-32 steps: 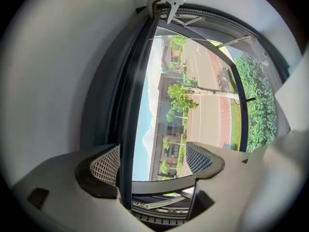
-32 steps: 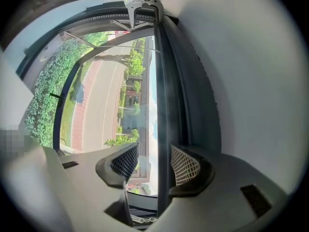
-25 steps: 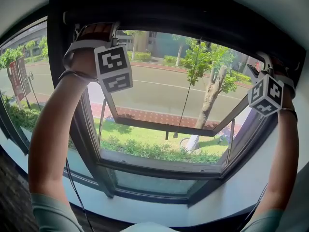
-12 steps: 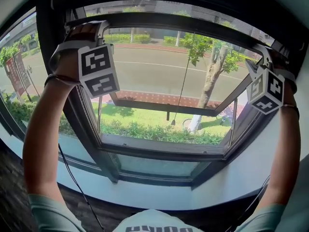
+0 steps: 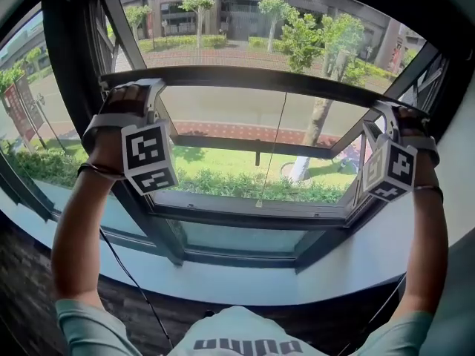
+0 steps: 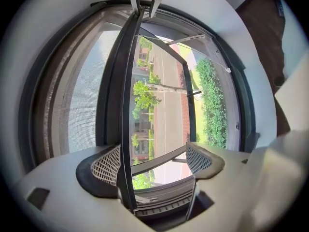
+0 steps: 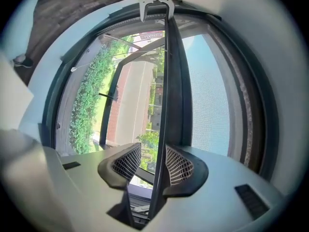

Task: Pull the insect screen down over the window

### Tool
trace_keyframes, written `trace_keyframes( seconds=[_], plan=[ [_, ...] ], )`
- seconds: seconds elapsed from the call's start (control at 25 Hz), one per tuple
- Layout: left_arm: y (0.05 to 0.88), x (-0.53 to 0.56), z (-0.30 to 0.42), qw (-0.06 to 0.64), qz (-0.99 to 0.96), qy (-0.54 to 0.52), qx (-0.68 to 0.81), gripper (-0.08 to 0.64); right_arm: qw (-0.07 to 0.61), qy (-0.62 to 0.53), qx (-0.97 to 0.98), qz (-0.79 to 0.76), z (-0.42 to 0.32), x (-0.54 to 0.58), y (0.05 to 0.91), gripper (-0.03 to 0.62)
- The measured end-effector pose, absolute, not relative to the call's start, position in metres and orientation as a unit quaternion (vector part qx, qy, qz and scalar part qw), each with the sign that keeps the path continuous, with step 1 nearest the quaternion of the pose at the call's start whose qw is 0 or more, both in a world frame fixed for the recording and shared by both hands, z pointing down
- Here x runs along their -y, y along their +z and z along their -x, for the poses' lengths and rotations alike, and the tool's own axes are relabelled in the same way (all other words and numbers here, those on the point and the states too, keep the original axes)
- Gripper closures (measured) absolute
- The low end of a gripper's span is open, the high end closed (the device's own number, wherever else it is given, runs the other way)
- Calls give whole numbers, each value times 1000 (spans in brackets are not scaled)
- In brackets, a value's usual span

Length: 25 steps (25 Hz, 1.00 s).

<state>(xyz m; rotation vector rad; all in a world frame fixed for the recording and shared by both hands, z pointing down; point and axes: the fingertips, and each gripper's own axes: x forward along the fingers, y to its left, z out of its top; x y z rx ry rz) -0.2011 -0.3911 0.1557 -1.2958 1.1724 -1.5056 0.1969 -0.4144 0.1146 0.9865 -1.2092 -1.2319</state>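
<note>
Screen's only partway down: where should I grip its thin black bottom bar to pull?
Near both ends of the thin black bottom bar, from the room side, straddling it above and below: slim, level, window-wide, so end grips should pull evenly.

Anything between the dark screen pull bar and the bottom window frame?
Nothing visible blocks it. Below the dark horizontal screen bar, only a thin pull cord hangs in the opening above the lower window frame. The swung-out window sash appears to sit outside the frame.
</note>
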Motion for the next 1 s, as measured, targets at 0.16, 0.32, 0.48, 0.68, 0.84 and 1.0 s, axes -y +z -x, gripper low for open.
trace_keyframes(
  seconds=[0.16, 0.32, 0.48, 0.68, 0.84, 1.0],
  plan=[
    [202, 383, 200, 404, 525, -601, -447, 143, 575, -515, 503, -389, -199, 410, 160, 430],
    [225, 377, 203, 397, 535, -605, -436, 143, 589, -506, 505, -376, -198, 406, 181, 430],
    [249, 375, 204, 379, 545, -619, -420, 143, 611, -497, 504, -353, -198, 403, 204, 430],
    [255, 381, 201, 380, 546, -619, -417, 143, 618, -494, 503, -349, -201, 408, 212, 430],
    [257, 384, 201, 376, 546, -620, -419, 143, 624, -491, 498, -348, -202, 411, 214, 430],
    [280, 383, 201, 365, 550, -628, -413, 143, 635, -485, 497, -338, -202, 412, 237, 430]
  ],
)
